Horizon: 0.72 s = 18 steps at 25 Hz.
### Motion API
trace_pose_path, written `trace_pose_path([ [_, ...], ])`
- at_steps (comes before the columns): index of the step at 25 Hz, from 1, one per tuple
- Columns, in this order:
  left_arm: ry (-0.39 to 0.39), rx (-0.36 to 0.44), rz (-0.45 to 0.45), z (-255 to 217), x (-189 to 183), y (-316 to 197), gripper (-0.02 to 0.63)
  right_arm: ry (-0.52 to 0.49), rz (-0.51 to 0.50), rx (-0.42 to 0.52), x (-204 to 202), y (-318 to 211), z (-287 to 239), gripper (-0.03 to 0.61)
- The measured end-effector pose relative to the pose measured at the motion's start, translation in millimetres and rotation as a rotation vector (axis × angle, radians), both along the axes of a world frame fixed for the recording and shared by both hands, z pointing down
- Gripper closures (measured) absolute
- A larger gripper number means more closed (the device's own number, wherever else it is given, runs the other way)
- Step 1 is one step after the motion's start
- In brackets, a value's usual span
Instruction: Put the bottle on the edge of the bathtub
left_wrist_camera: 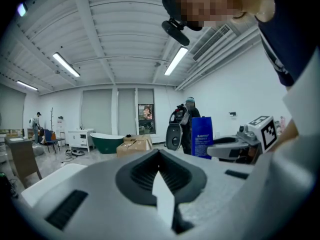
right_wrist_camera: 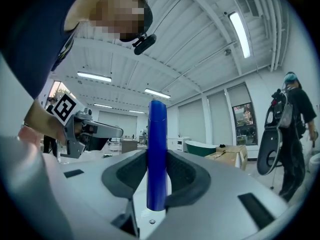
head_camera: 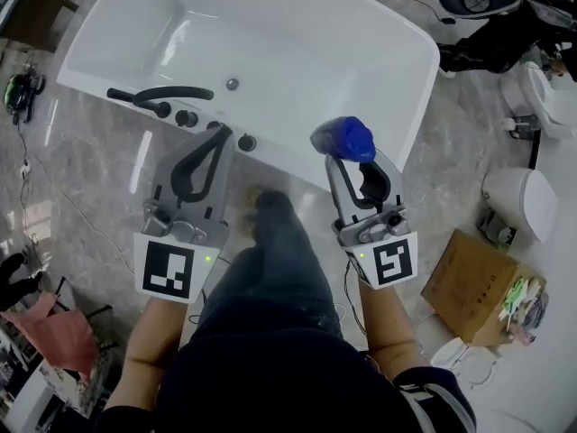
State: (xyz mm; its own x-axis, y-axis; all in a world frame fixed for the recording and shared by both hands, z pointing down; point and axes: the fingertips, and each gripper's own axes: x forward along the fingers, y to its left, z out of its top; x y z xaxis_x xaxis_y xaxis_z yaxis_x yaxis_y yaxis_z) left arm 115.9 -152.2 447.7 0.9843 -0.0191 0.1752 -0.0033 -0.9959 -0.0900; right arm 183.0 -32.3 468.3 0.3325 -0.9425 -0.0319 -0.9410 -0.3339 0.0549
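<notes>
In the head view my right gripper (head_camera: 347, 156) is shut on a blue bottle (head_camera: 344, 137), held just short of the white bathtub's near rim (head_camera: 297, 159). The right gripper view shows the same blue bottle (right_wrist_camera: 156, 154) standing upright, clamped between the dark pads. My left gripper (head_camera: 219, 139) is shut with nothing in it, its tip over the tub's near edge beside the black knobs. From the left gripper view the jaws (left_wrist_camera: 159, 166) meet on nothing, and the blue bottle (left_wrist_camera: 201, 136) shows at the right.
A black faucet (head_camera: 158, 95) and knobs (head_camera: 186, 117) sit on the tub's near rim at the left. A cardboard box (head_camera: 473, 285) lies on the marble floor at the right, next to white fixtures (head_camera: 523, 201). My legs (head_camera: 270, 269) stand between the grippers.
</notes>
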Motion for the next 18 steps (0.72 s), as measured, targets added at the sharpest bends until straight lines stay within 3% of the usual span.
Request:
trace_pose_path([
  [7, -0.016, 0.064, 0.071, 45, 6, -3, 0.612, -0.019, -0.139, -0.033, -23, -30, 57, 0.445],
  [12, -0.069, 0.092, 0.312, 85, 12, 20, 0.611, -0.031, -0.185, -0.050, -31, -38, 84, 0.445],
  [18, -0.103, 0.065, 0.553, 113, 17, 45, 0.497, -0.039, -0.238, -0.075, -38, -41, 107, 0.445],
])
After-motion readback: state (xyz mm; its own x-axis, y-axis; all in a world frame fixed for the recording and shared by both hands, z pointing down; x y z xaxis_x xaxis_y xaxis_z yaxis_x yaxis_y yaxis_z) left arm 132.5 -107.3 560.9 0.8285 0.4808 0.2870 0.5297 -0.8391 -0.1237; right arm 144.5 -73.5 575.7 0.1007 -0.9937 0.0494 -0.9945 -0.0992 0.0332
